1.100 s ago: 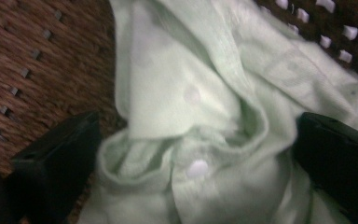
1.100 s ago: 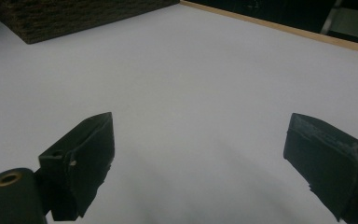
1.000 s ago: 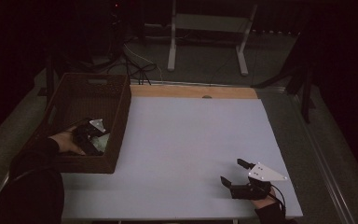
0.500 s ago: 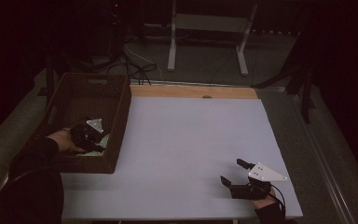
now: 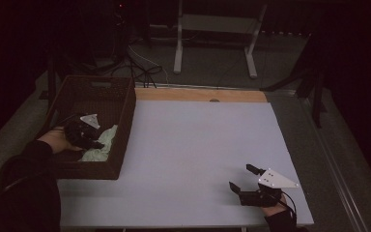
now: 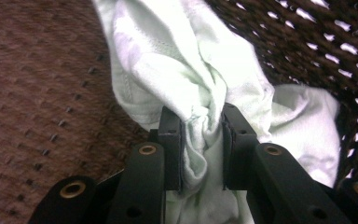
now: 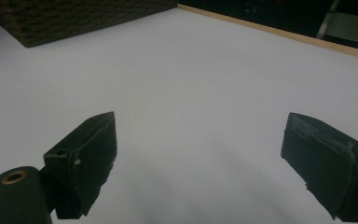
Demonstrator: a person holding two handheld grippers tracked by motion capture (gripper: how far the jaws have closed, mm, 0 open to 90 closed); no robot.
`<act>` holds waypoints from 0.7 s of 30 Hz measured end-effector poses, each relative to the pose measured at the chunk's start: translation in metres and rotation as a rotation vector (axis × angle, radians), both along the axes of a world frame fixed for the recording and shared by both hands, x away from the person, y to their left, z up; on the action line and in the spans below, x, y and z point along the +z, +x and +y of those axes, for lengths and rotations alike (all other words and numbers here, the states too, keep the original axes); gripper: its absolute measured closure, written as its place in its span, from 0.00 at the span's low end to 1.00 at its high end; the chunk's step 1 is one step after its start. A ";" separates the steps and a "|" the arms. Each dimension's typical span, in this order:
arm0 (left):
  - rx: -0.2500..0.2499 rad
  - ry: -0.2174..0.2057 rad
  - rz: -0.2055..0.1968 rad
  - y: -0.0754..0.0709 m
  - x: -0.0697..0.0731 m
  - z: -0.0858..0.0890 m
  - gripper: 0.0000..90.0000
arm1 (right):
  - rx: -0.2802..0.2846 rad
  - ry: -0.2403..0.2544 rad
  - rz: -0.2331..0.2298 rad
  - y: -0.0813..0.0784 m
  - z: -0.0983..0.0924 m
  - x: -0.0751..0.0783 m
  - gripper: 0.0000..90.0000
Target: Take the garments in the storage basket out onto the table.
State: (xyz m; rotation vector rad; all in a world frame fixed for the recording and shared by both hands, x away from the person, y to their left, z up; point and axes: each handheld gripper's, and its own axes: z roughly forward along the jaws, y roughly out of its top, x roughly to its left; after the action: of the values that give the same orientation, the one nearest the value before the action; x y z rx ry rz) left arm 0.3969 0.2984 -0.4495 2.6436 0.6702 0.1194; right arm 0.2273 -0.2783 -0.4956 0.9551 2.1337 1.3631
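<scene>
Right gripper (image 5: 242, 180) rests at the table's (image 5: 198, 145) near right corner, jaws spread wide, nothing between them. Left gripper (image 5: 95, 140) is inside the basket (image 5: 121, 145) at the table's left edge; its jaws have just been closing and now pinch a bunched fold of the pale green cloth (image 6: 186, 79). Cloth lies against the basket's right wall.

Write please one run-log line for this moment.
left gripper: shut on pale green crumpled cloth | place: inside dark brown woven basket | right gripper: open, nothing between, over white table
</scene>
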 end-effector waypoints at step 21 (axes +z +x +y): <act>0.090 -0.072 -0.096 -0.015 0.050 0.026 0.83 | -0.005 -0.005 -0.010 0.000 0.000 0.001 0.12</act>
State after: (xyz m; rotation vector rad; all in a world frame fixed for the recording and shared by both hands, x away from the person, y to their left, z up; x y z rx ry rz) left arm 0.3816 0.3244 -0.3994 2.5217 0.7463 0.2417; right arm 0.2269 -0.2783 -0.4946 0.9491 2.1246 1.3564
